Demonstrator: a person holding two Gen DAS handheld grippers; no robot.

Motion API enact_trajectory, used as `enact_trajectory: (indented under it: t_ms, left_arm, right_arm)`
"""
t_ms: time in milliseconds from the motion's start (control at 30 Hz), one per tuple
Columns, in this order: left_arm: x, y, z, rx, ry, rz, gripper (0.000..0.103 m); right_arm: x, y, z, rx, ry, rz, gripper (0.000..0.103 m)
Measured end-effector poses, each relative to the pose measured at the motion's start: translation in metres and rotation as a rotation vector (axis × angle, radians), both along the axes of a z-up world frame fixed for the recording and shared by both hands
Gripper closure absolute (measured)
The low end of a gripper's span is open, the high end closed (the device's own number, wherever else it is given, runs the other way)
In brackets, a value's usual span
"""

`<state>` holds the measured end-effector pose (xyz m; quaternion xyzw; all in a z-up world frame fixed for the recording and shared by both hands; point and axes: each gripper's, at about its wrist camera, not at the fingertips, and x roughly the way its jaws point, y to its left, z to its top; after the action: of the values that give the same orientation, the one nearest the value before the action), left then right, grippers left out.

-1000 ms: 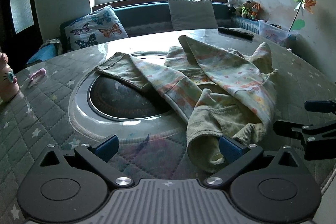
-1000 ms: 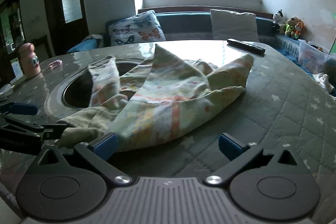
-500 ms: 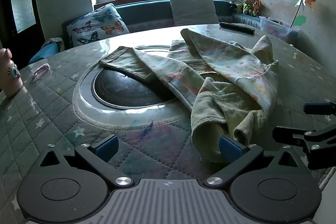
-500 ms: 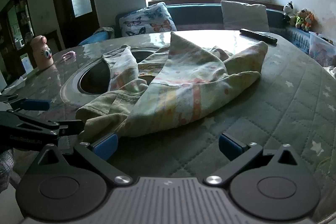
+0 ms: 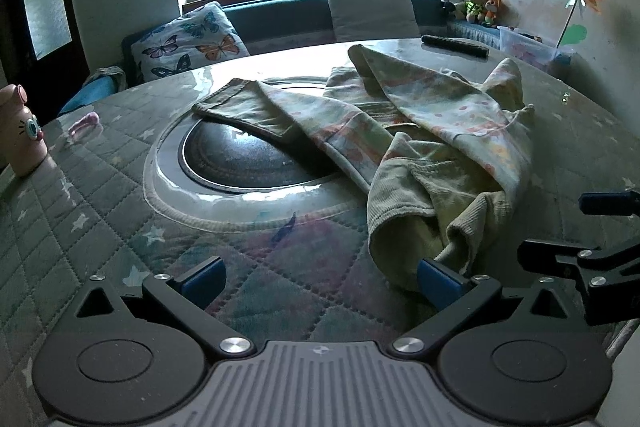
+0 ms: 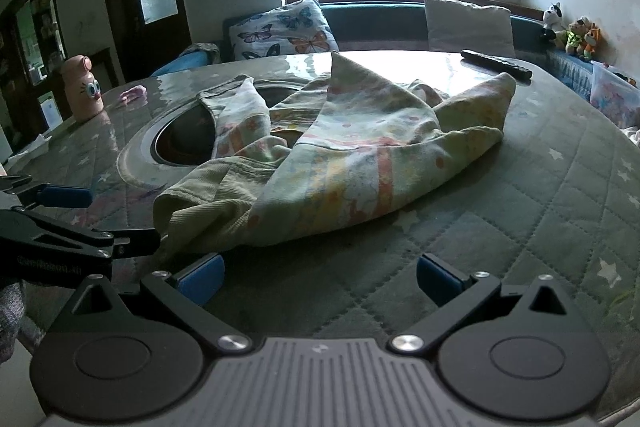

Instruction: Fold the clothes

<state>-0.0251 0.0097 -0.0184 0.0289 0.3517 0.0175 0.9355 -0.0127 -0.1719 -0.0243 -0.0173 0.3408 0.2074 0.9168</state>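
Note:
A crumpled pair of pale green corduroy trousers with a pastel printed lining lies in a heap on the round quilted table, one leg stretched over the dark round hob. My left gripper is open just short of the garment's near ribbed edge, its right fingertip beside the cloth. My right gripper is open too, a little in front of the heap, nothing between its fingers. Each gripper shows at the edge of the other's view.
A dark glass hob sits sunk in the table's middle. A pink character bottle and a small pink item stand at the left, a remote at the far side. A bench with cushions runs beyond.
Both grippers have drawn back toward the table's near edge and risen slightly, so the garment looks farther away. The trousers have not moved and both grippers stayed open.

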Motion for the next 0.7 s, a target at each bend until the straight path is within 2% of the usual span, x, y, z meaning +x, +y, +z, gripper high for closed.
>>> enact_trajectory:
  t_ms: [200,500,700]
  left_arm:
    - [0.0,-0.002,-0.001,0.002,0.003,-0.003,0.0]
    - [-0.0008,-0.0051,-0.0014,0.006,0.002,-0.012,0.0]
    - [-0.0011,-0.0063,-0.0027,0.007,0.005,-0.017,0.0]
  right_arm:
    - [0.0013,-0.0001,0.0008,-0.011,0.023,-0.001,0.0]
    - [-0.0025,-0.0004,0.0011,0.006,-0.035,-0.008,0.0]
    - [-0.0018,-0.0003,0.0017,-0.002,-0.002,-0.009,0.0]
